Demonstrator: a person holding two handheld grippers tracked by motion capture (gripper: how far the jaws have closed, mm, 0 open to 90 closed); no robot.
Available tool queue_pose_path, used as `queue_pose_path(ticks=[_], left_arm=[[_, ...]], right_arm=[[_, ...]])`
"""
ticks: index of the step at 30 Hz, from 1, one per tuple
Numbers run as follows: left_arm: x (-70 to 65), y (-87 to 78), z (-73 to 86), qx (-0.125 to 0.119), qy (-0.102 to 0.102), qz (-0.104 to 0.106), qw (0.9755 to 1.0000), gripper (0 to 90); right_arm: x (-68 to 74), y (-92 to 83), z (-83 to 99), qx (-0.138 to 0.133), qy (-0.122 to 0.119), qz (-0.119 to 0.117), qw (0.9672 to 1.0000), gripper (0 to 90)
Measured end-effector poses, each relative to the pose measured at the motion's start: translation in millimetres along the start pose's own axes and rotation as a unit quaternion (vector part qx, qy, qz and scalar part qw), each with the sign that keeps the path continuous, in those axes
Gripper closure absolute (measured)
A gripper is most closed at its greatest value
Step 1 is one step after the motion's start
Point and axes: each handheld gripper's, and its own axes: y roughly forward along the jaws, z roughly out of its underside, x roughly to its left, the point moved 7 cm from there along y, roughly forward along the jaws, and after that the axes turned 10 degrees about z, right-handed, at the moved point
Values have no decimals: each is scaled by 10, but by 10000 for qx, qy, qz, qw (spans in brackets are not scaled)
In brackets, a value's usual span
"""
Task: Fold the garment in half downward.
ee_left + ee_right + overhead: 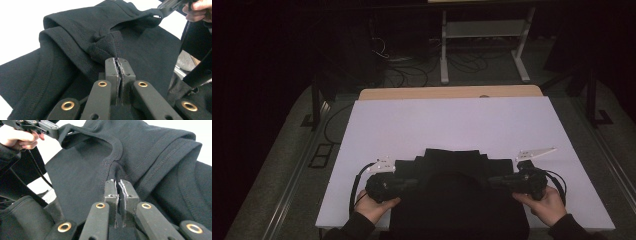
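A black T-shirt [456, 162] lies folded at the near middle of the white board [452, 120]. In the left gripper view its ribbed collar [113, 47] runs into my left gripper [119, 61], whose jaws are shut on the fabric. My right gripper [118, 182] is shut on the collar seam [110, 162] at the other shoulder. From above, the left gripper [411, 183] and the right gripper [493, 180] point inward at the shirt from either side, each held by a hand. The neck opening stretches between them.
The white board lies on a wooden table [447, 92]. Behind it stand a white metal frame [484, 35] and loose cables [407, 70] on the dark floor. Bare board stretches beyond the shirt and to both sides.
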Motion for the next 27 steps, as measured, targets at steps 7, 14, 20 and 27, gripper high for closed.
queue_pose_path(ticks=[7,14,20,27], left_arm=[[-108,1,63,80,18,100,9999,867],[-192,-24,126,129,-10,155,9998,867],[-255,-38,182,214,-12,218,9995,866],[-333,-34,235,335,15,294,9990,866]], right_arm=[[82,-52,74,79,-64,-57,9999,837],[133,-91,171,198,-69,-104,9997,837],[175,-107,226,259,-37,-156,9995,837],[248,-114,309,405,-94,-218,9989,836]])
